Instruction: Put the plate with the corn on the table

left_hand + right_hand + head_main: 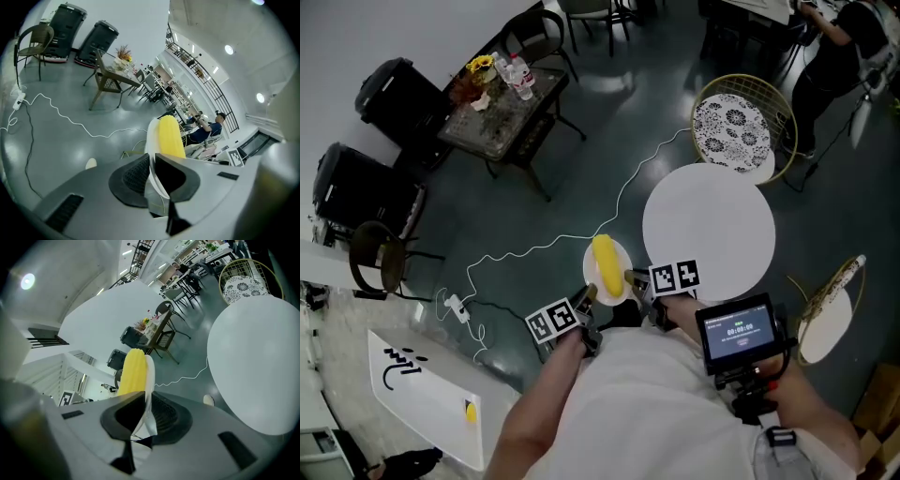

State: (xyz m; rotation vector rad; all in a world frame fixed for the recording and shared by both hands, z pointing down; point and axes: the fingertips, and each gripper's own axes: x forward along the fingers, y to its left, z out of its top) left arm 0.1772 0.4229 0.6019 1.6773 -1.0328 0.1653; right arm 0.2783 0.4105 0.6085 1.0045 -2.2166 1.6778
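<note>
A small white plate (619,253) carries a yellow corn cob (607,266) and hangs above the floor, left of the round white table (709,232). My left gripper (589,296) is shut on the plate's near-left rim, and my right gripper (631,280) is shut on its near-right rim. In the left gripper view the plate (152,136) stands edge-on between the jaws with the corn (169,137) beside it. The right gripper view shows the plate (149,376) clamped likewise, the corn (132,372) to its left and the table (257,362) to the right.
A gold wire chair (739,127) with a patterned cushion stands behind the round table, another chair (827,309) at its right. A white cable (534,248) snakes over the dark floor. A square table (502,105) with bottles stands far left, with a white board (427,394) at the near left.
</note>
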